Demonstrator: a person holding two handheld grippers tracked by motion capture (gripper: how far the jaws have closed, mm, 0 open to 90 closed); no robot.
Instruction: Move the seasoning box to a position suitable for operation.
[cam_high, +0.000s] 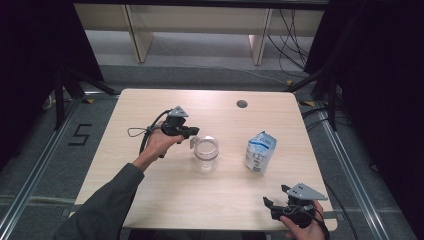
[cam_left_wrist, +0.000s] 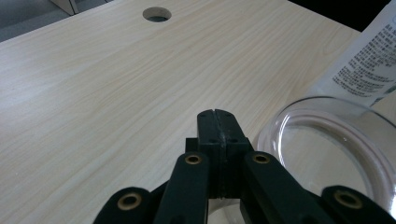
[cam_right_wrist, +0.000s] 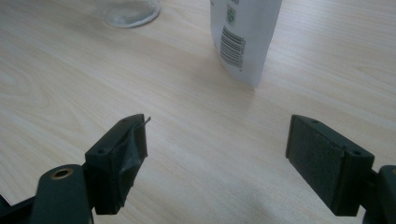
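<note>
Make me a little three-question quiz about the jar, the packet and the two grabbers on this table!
1. True or false: the left gripper has its jaws pressed together.
2. Which gripper stands open with nothing between its jaws?
3. What stands right of the glass jar: A) a cup, B) a white packet, C) a book?

Key: 1 true. 2 the right gripper, near the table edge. 3 B.

A clear jar and white pouch stand mid-table, an open lane between them.
</note>
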